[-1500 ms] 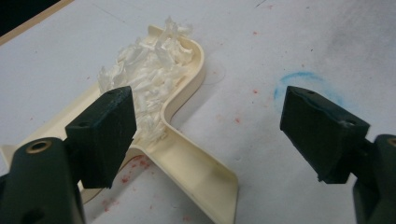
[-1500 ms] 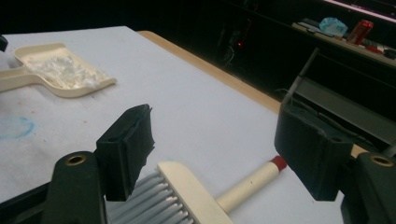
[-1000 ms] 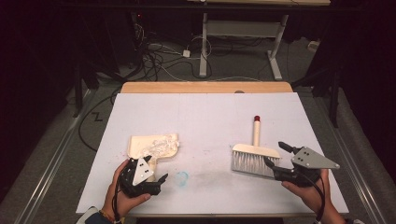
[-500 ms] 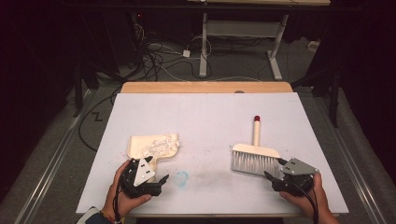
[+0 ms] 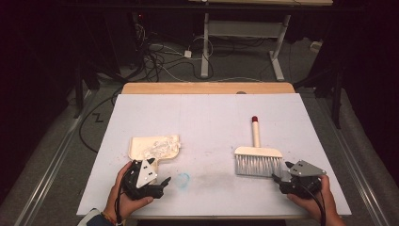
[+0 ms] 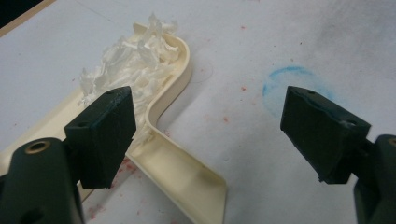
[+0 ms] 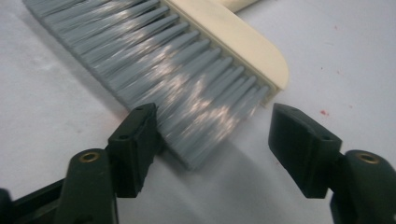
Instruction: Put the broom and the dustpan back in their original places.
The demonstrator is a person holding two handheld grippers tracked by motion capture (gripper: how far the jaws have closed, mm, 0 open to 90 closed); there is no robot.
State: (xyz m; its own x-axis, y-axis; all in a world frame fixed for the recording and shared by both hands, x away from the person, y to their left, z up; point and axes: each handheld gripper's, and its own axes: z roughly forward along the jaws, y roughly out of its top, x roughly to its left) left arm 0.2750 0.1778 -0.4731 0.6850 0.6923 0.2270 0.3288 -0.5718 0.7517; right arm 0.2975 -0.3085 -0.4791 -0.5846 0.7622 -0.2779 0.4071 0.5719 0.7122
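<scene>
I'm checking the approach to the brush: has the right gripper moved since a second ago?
Yes. The right gripper has sunk toward the table's near edge, away from the brush, its jaws closing slightly, still open.

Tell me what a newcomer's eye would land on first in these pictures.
First, the cream plastic dustpan heaped with white paper shreds at the white table's left front, the open left gripper beside its handle. Then the cream hand brush with grey bristles and a red-tipped handle at the right front, the open right gripper at its bristle corner.
</scene>
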